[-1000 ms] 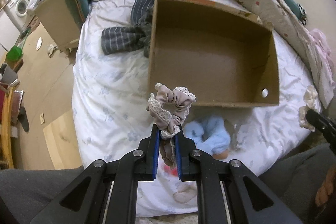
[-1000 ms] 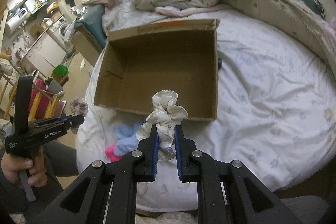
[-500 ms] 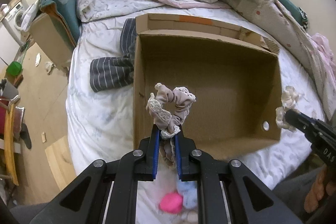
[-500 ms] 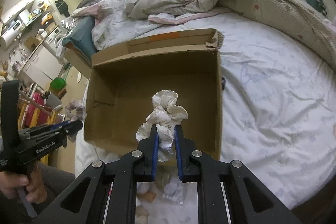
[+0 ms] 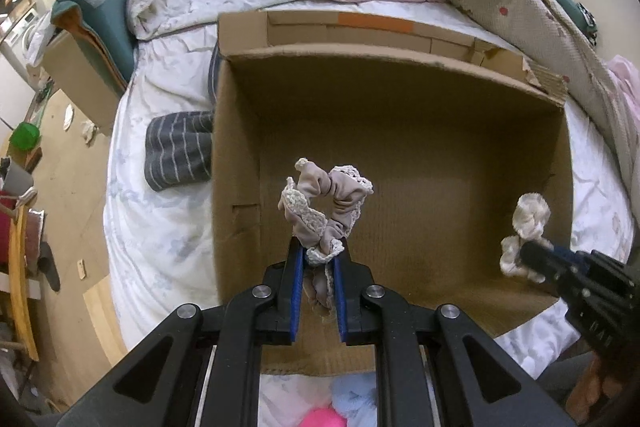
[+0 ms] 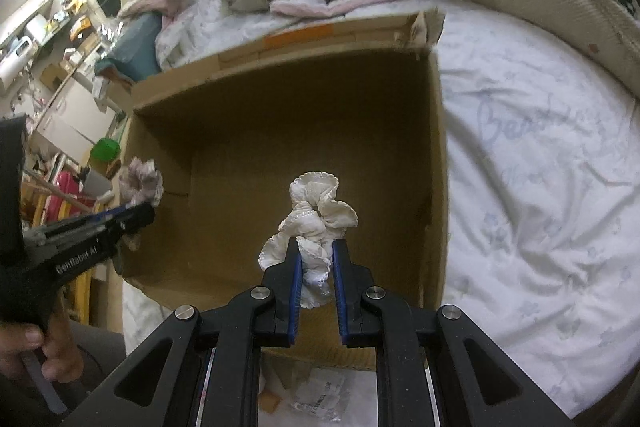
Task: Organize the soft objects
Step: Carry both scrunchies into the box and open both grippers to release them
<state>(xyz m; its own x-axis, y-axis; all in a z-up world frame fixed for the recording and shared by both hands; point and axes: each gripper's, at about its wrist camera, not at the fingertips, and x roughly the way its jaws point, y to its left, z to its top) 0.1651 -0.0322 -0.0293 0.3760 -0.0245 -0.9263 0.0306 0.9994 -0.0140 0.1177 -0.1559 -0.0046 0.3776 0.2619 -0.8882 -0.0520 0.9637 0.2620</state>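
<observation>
The left claw is clamped on a ruffled mauve scrunchie with a lace edge, its ring standing up over the open cardboard box on the bed. The right claw pinches a crinkly cream scrunchie above the same box; its lower end is hidden between the blue pads.

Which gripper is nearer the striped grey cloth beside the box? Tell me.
Left. The left gripper hangs over the cardboard box by the wall next to the striped grey cloth; the right gripper is at the opposite wall.
</observation>
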